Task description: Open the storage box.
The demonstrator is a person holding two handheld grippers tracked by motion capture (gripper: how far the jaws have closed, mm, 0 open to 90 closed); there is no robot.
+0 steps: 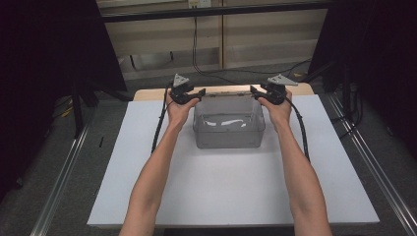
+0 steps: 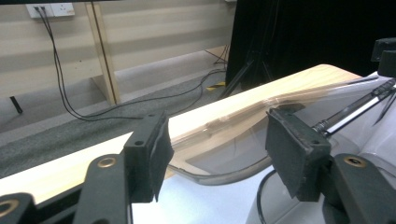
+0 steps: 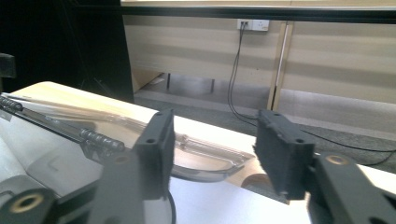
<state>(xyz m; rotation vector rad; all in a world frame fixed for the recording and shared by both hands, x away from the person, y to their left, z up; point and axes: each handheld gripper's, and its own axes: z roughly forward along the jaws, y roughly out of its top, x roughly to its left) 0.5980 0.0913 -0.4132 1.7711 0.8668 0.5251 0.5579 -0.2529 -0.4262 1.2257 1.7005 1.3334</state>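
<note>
A clear plastic box [image 1: 228,130] stands on the white sheet at the middle back of the table. Its clear lid [image 2: 233,154] is swung back behind it and hangs over the wooden table edge. My left gripper [image 1: 196,94] sits at the box's far left corner and my right gripper [image 1: 256,92] at its far right corner. In the left gripper view the left gripper [image 2: 219,140] is open, with a rounded lid corner between its jaws and untouched by the pads. The right gripper [image 3: 212,144] is open too, the other lid corner [image 3: 205,158] lying between its jaws.
The white sheet [image 1: 226,187] covers the table, with a strip of bare wood [image 1: 147,93] at the back. Behind it are grey floor, cables and a pale wall panel. Dark stands flank both sides. A black hinge [image 3: 100,138] runs along the lid.
</note>
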